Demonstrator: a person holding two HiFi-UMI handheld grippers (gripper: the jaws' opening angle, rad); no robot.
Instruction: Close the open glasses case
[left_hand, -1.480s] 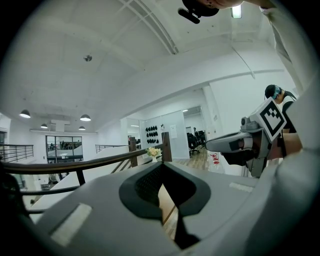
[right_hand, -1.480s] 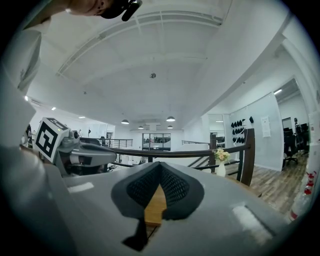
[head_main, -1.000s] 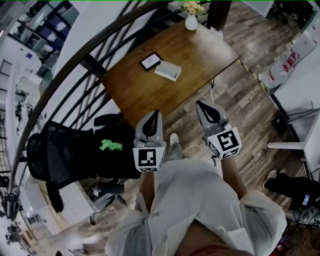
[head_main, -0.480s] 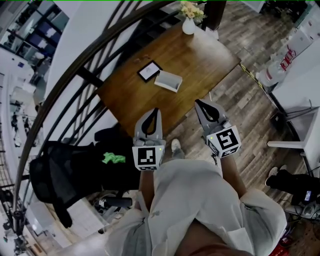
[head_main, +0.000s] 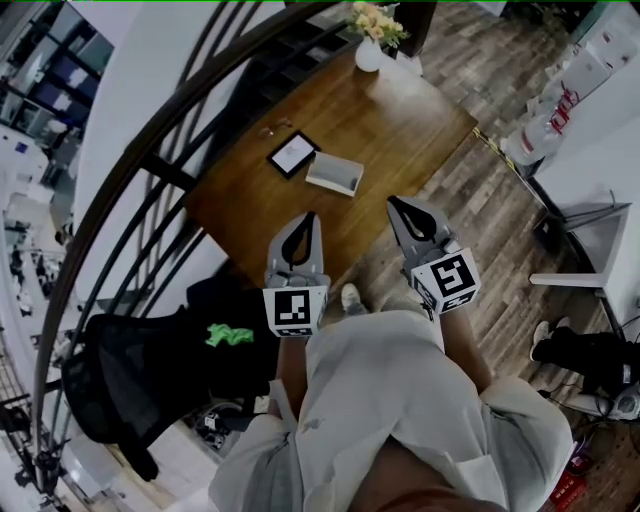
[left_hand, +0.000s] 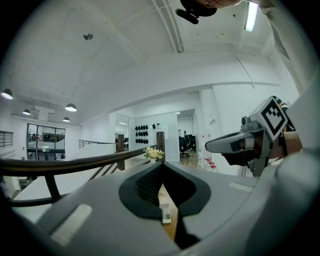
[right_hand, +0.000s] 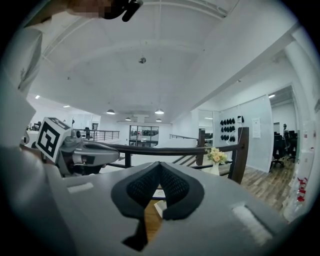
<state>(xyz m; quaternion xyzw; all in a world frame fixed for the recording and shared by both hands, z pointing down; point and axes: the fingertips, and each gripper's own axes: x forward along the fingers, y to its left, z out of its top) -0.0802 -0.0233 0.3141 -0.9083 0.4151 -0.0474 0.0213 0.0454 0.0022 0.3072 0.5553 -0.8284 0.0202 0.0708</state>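
Note:
On the brown wooden table (head_main: 400, 120) lies a white box-like glasses case (head_main: 335, 173), with a dark-rimmed flat part (head_main: 292, 153) just to its left. Both grippers hang short of the table's near edge, close to the person's body. My left gripper (head_main: 308, 216) is shut with its tips together and nothing between them. My right gripper (head_main: 393, 202) is likewise shut and empty. Through the left gripper view's jaw gap I see the white case (left_hand: 165, 216) far ahead. The right gripper view shows the case (right_hand: 161, 206) too.
A white vase of flowers (head_main: 368, 45) stands at the table's far end. A dark curved railing (head_main: 150, 130) runs along the left. A black office chair (head_main: 130, 360) with a green thing (head_main: 228, 334) beside it stands at lower left. White desks (head_main: 590, 150) are at the right.
The table and case have slid a little lower and nearer in the head view as the person moves up. Both grippers stay shut and level.

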